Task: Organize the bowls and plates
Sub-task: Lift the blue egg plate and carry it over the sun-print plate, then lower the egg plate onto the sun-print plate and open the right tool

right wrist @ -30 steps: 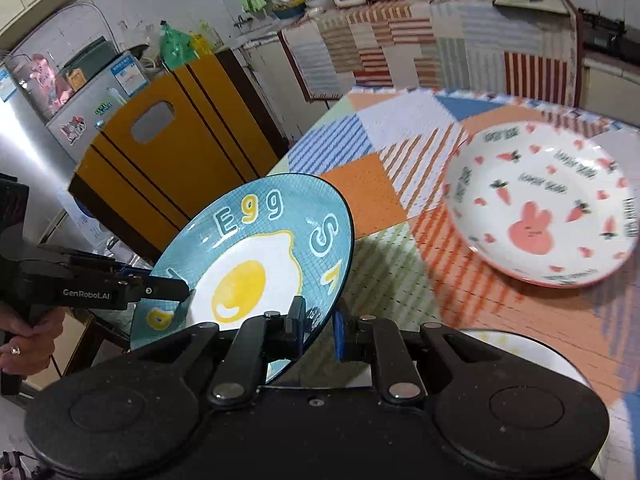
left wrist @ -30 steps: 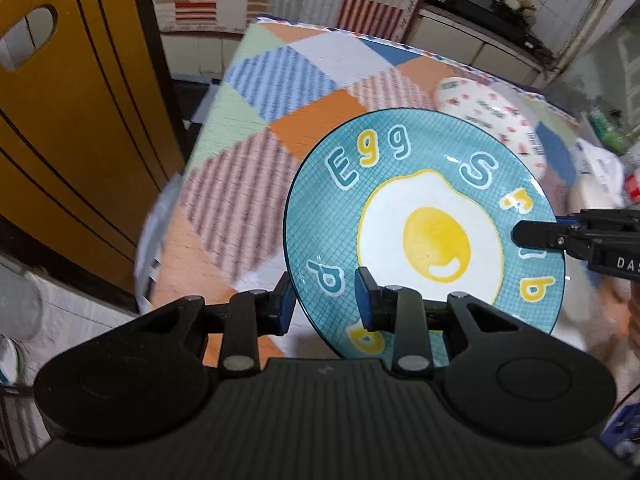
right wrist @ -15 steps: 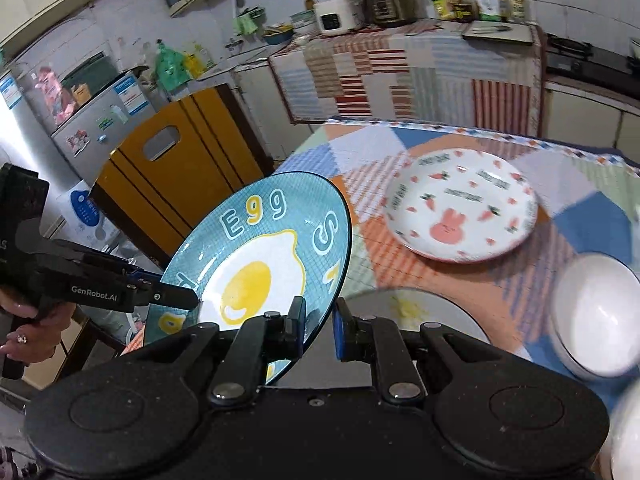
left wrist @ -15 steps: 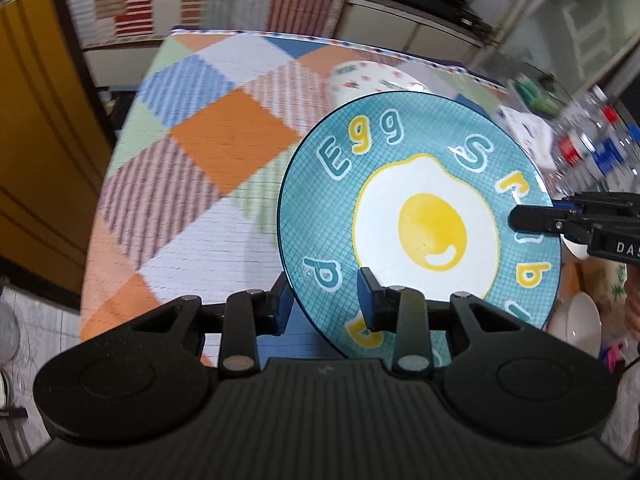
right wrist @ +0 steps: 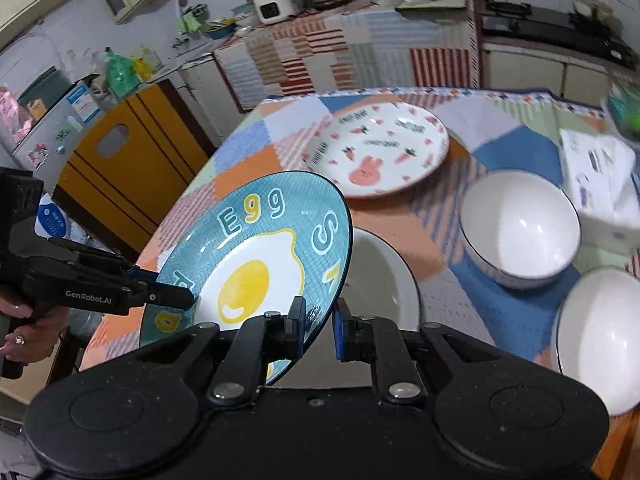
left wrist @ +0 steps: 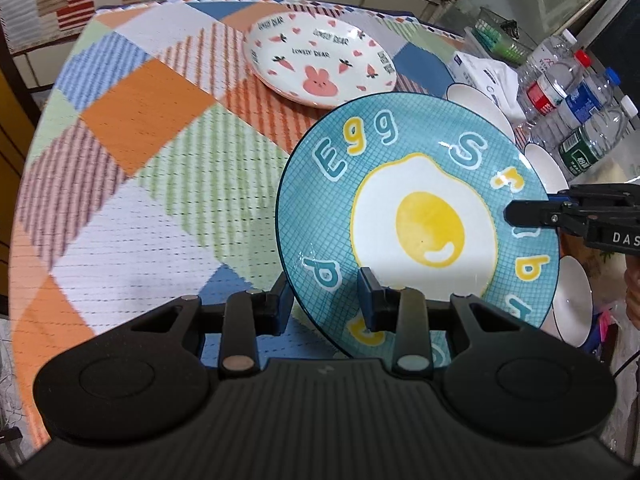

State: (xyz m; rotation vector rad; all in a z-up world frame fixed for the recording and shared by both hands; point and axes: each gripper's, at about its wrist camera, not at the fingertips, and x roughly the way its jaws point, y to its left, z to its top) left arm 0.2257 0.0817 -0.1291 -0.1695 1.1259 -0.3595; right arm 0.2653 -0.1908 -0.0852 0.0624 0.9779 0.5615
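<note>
A blue plate with a fried-egg design point(left wrist: 424, 228) is held tilted above the table by both grippers. My left gripper point(left wrist: 324, 300) is shut on its near rim. My right gripper point(right wrist: 318, 322) is shut on the opposite rim of the same plate point(right wrist: 256, 264), and shows in the left wrist view point(left wrist: 532, 214) at the plate's right edge. A white plate with a pink rabbit and carrots point(left wrist: 320, 60) lies flat on the table further back; it also shows in the right wrist view point(right wrist: 380, 152). A white plate point(right wrist: 380, 276) lies under the blue one. Two white bowls point(right wrist: 520, 224) point(right wrist: 600, 336) stand to the right.
The table has a patchwork checkered cloth point(left wrist: 132, 128). Several water bottles point(left wrist: 576, 104) and a white tissue pack point(right wrist: 600, 176) stand at its right side. A yellow-brown chair back point(right wrist: 128, 164) stands by the table's left edge. Kitchen counters run behind.
Both grippers carried the blue egg plate rightward over the table, from the chair-side edge towards the white bowls. The rabbit plate and bowls came into fuller view. The grip has not changed.
</note>
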